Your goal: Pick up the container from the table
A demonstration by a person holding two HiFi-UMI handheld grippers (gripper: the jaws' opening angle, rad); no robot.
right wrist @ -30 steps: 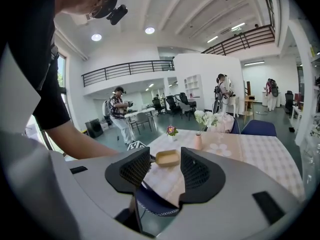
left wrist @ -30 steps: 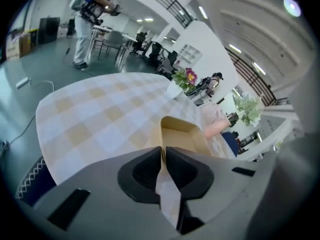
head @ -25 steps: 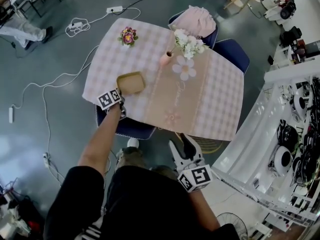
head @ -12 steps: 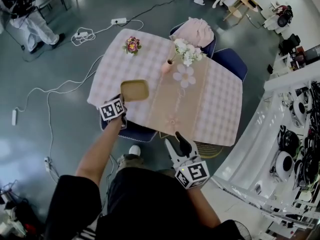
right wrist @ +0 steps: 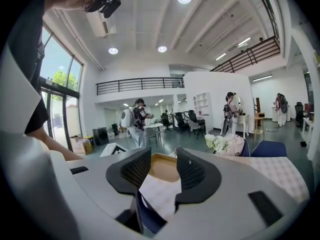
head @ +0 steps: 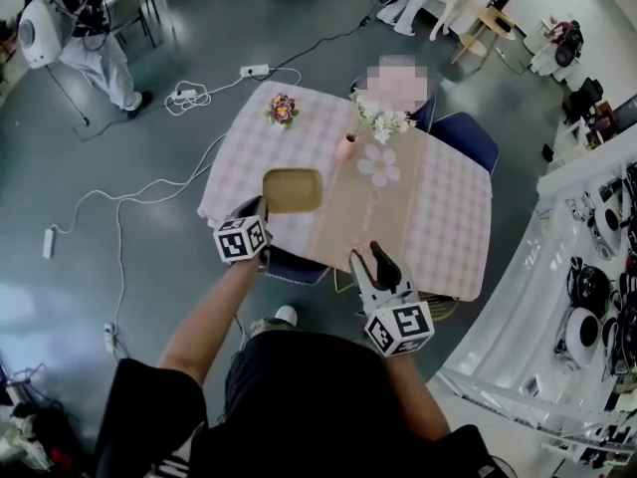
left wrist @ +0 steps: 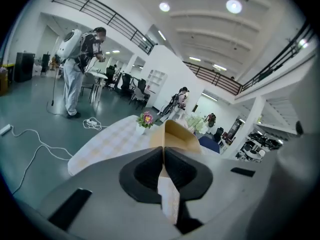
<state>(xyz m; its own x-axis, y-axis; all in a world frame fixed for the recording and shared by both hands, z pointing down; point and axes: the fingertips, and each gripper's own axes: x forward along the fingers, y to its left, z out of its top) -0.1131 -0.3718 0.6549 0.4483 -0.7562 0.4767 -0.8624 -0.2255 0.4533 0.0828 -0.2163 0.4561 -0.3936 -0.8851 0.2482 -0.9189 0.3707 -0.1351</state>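
Observation:
The container is a shallow tan tray with rounded corners. My left gripper is shut on its near rim and holds it above the left part of the pink checked table. In the left gripper view the tan container sticks out beyond the pinched left gripper, tilted on edge. My right gripper hovers at the table's near edge, apart from the tray; its jaws are closing a little with nothing between them. In the right gripper view the container shows far off past the right gripper.
A pink vase with white flowers and a small flower pot stand on the table's far half. Blue chairs ring the table. Cables lie on the floor at left, a person stands far left, and white shelving is at right.
The left gripper has risen with the container, lifting it off the tablecloth. The right gripper has come up slightly toward the table's edge.

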